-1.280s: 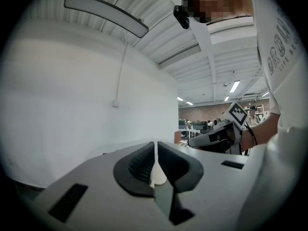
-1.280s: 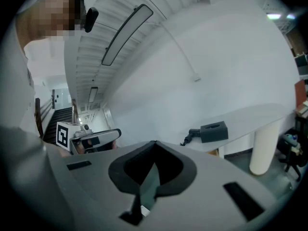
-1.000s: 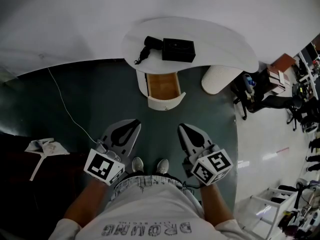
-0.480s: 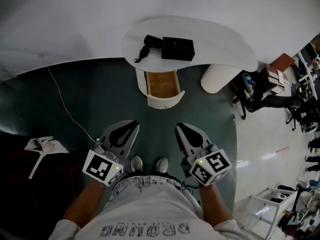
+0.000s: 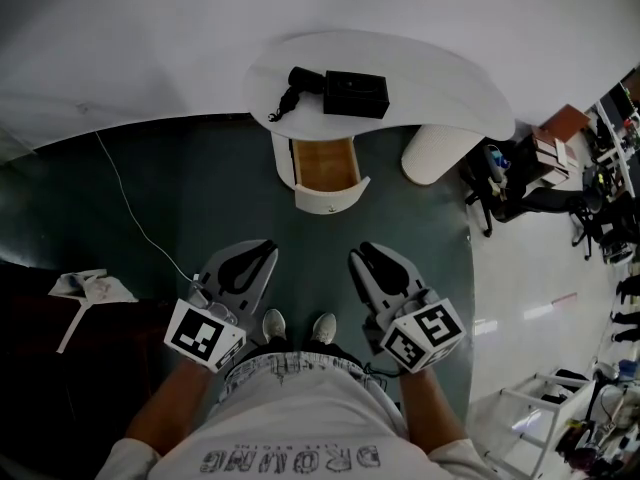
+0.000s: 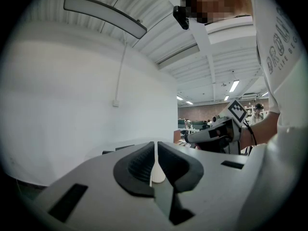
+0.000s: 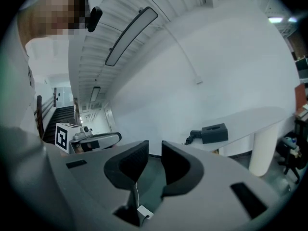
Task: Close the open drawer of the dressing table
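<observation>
Both your left gripper [image 5: 264, 252], jaws pressed together, and your right gripper [image 5: 361, 258], jaws opening, hold nothing and sit well short of the open drawer [image 5: 325, 168], which juts from under the desk [image 5: 465, 83] straight toward you, seemingly nearer the right one; its front face is hidden from above.

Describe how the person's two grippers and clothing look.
Both the left gripper and right gripper are pale grey wedges with black ribbed pads. Each carries a white cube printed with black square markers. The right gripper's jaws are opening, nothing between them. The person wears a light T-shirt with grey lettering.
</observation>
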The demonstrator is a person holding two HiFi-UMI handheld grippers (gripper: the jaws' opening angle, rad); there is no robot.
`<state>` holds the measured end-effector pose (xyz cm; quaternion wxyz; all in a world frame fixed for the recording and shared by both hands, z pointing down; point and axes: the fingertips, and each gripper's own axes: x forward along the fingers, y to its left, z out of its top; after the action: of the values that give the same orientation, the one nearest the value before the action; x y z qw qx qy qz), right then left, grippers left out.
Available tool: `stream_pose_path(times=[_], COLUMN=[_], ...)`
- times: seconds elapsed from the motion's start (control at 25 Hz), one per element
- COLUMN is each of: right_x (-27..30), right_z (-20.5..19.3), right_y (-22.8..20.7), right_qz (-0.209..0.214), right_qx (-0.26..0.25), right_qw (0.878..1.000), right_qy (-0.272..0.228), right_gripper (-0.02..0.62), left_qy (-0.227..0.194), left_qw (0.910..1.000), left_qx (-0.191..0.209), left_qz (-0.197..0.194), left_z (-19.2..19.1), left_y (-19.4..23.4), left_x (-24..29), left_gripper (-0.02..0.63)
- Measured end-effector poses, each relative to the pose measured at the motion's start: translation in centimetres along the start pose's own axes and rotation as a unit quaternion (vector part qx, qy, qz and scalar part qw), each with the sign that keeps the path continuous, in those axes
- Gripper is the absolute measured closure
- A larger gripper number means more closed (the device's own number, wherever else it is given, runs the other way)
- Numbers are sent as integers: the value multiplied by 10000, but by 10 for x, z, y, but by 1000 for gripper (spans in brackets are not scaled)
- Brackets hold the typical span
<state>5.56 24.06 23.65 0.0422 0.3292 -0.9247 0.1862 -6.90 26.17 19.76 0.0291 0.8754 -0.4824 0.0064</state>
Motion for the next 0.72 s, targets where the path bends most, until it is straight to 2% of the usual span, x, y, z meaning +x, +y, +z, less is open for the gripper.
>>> stream_pose_path(times=[0.72], right_x=[-25], right_z=[-10], right_y=[-21], right_qz=[176], right_qx=[44], right_qw=[9998], right_qy=[111], right_gripper=[456], left_qy=[117], left_qw=[9997], left_qx=[28], left_qz=[205], left_z=[-10], left_y=[-29], left_x=[10], left_gripper=[568])
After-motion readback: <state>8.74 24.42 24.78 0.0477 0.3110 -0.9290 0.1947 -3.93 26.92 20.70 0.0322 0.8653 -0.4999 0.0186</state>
